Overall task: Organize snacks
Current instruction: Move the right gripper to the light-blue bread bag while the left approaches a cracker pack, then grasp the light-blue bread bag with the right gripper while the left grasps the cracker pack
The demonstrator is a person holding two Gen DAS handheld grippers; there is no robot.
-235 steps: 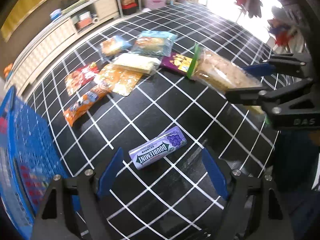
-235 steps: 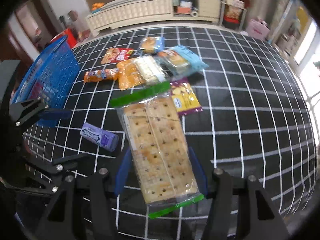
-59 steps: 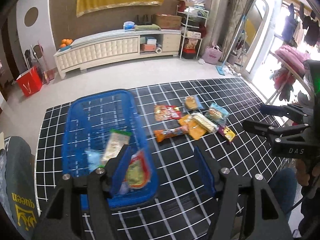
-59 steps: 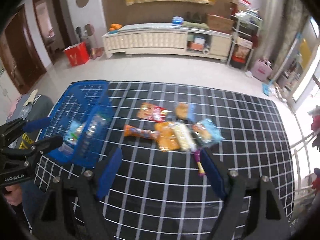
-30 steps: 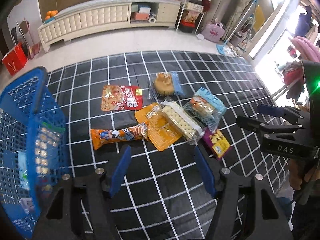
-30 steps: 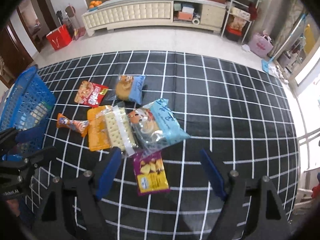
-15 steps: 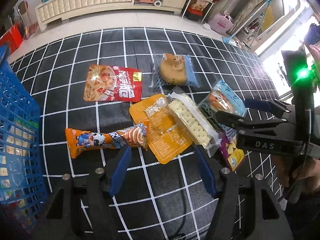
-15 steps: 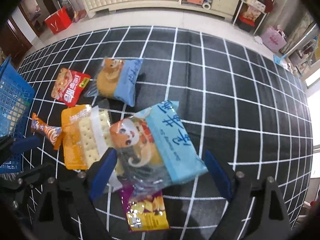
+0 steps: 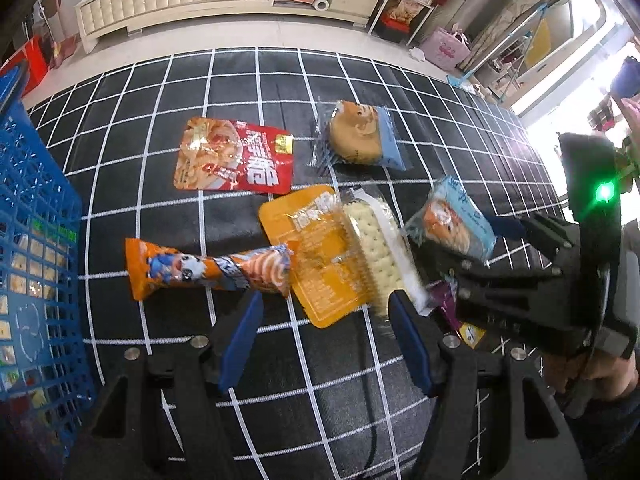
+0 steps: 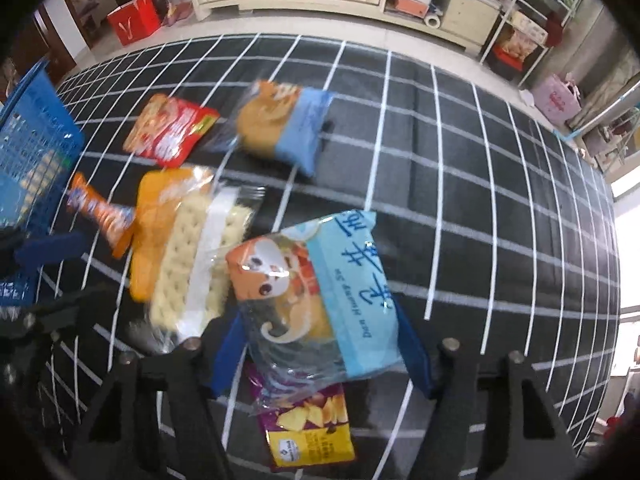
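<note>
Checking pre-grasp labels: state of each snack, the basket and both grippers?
Light-blue pastry pack: between right gripper jaws, which have just been closing.
Cracker pack: on orange packet.
Purple chip bag: partly under pastry pack.
Blue basket: holds snacks.
Left gripper: open, empty.

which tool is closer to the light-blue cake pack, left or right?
Right. The right tool straddles the light-blue cake pack, jaws just closing. The left tool sits apart, over the orange packet.
</note>
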